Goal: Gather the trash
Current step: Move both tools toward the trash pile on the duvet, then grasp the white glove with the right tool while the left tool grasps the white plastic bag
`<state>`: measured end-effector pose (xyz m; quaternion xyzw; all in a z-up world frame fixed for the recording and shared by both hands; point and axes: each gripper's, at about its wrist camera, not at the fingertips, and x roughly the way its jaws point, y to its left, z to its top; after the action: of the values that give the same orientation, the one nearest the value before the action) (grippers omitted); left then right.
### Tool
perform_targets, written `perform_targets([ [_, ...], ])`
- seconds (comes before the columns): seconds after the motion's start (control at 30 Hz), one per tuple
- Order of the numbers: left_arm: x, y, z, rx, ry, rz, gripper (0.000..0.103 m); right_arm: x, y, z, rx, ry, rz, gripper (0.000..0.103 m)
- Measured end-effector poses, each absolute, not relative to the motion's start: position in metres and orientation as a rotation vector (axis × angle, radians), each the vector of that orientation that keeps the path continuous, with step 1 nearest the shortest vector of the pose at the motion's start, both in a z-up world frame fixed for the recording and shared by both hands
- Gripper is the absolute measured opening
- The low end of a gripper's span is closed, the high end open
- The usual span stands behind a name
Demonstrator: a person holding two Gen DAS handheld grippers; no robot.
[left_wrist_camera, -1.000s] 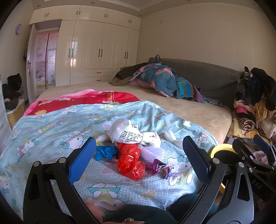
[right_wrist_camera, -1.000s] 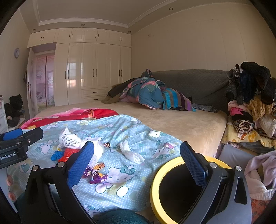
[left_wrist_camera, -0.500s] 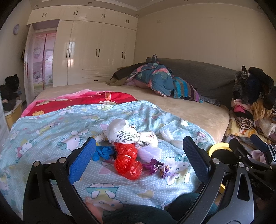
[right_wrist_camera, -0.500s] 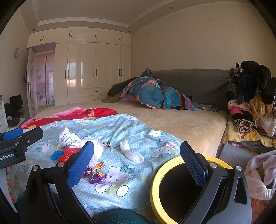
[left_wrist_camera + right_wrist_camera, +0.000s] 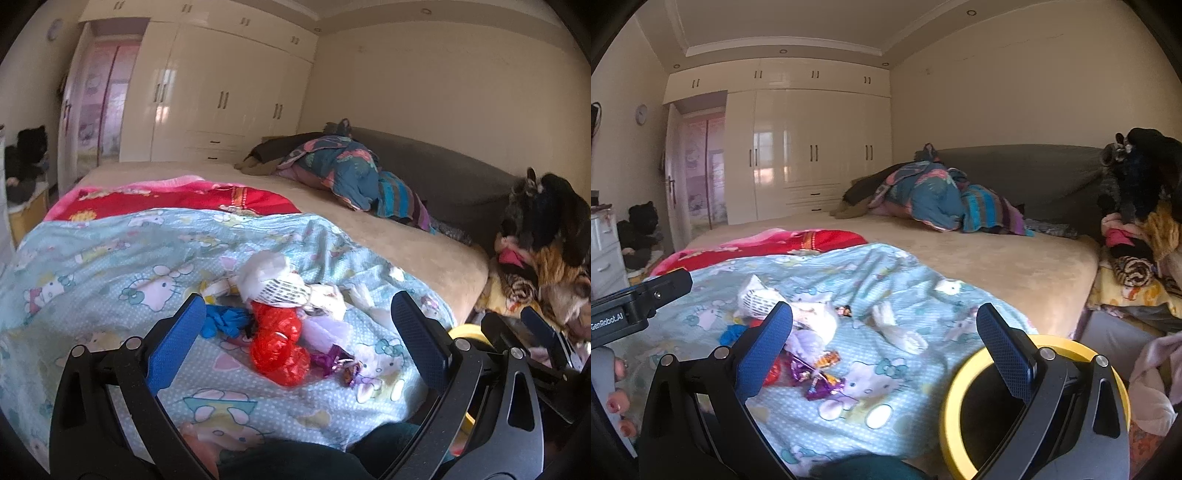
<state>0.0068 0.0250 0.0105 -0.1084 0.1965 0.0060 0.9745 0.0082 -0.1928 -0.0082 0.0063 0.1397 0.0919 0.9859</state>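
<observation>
A heap of trash lies on the blue cartoon quilt (image 5: 110, 258): a red crinkled bag (image 5: 279, 345), a white printed bag (image 5: 273, 282), a blue glove (image 5: 225, 321), purple wrappers (image 5: 338, 363) and a white glove (image 5: 897, 330). My left gripper (image 5: 295, 325) hovers open just short of the heap, the red bag framed between its fingers. My right gripper (image 5: 884, 332) is open too, farther right, with the purple wrappers (image 5: 816, 376) below it. A bin with a yellow rim (image 5: 964, 373) stands at the bed's corner under the right finger.
The bed (image 5: 997, 258) carries a red blanket (image 5: 177, 197) and bundled bedding (image 5: 934, 199) by the grey headboard. Piled clothes (image 5: 1137, 229) stand to the right. White wardrobes (image 5: 812, 147) line the far wall. The left gripper's body (image 5: 631, 310) and a hand (image 5: 617, 398) show at the left edge.
The left gripper has drifted a little left and forward, so the trash heap sits more centred between its fingers. The right gripper has barely moved.
</observation>
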Motion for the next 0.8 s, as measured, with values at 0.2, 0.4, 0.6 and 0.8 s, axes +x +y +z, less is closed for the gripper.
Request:
perform_targets([
  [0.2, 0.014, 0.042, 0.013, -0.23, 0.386, 0.054, 0.092, 0.024, -0.177, -0.004, 0.011, 0.305, 0.252, 0.097],
  [0.4, 0.03, 0.059, 0.017, -0.267, 0.389, 0.069, 0.092, 0.041, -0.165, -0.002, 0.01, 0.33, 0.304, 0.097],
  [0.6, 0.046, 0.061, 0.024, -0.294, 0.373, 0.045, 0.092, 0.056, -0.172, -0.001, 0.015, 0.346, 0.297, 0.097],
  [0.8, 0.071, 0.05, 0.023, -0.306, 0.397, 0.019, 0.092, 0.077, -0.188, -0.004, 0.016, 0.377, 0.266, 0.097],
])
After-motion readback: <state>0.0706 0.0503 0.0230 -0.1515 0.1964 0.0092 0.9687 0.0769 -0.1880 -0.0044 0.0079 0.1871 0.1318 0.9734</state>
